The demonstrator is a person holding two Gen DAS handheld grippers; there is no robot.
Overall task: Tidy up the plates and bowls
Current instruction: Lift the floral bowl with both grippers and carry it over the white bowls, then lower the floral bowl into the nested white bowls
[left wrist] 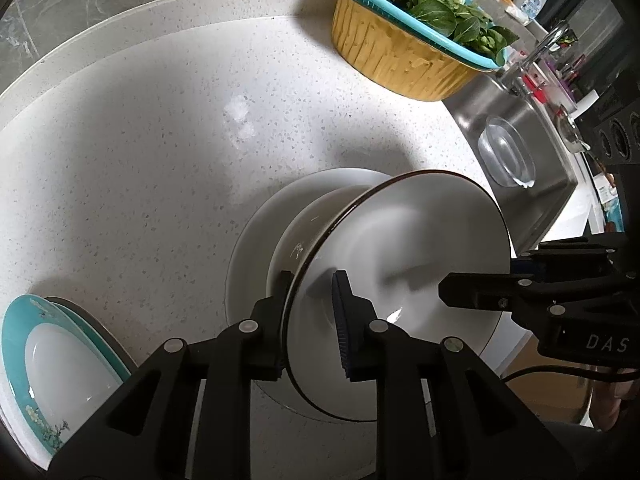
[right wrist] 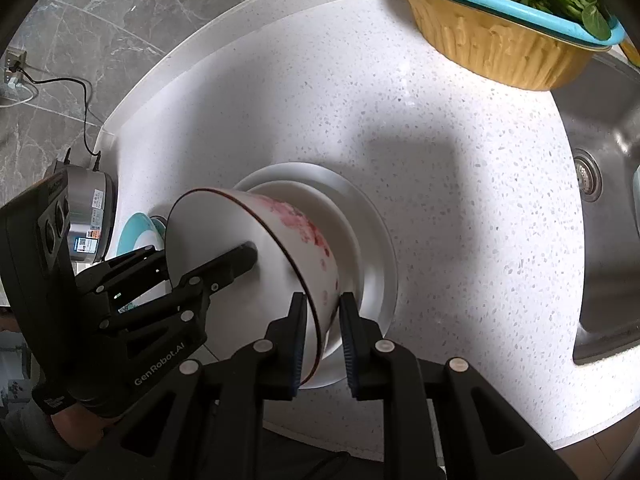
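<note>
Left gripper (left wrist: 310, 294): jaws standing narrowly apart across the rim of the bowl (left wrist: 400, 264); outer pad lying against the wall, inner pad sitting a little clear of the inside face, so a firm pinch cannot be told.
Right gripper (right wrist: 322, 312): jaws gripping the opposite rim of the bowl, one pad inside, one outside on the pink-flowered wall.
Bowl: white, brown-edged, sitting upright inside another white bowl (right wrist: 320, 208).
White plate (left wrist: 256, 240): lying flat under the two bowls on the speckled counter (left wrist: 160, 140).
Teal-rimmed plates (left wrist: 52, 360): stacked left of the white plate, apart from it.
Yellow basin (left wrist: 400, 56): standing beyond the white plate, holding a blue strainer of greens (left wrist: 424, 0).
Sink (left wrist: 532, 148): lying right of the white plate.
</note>
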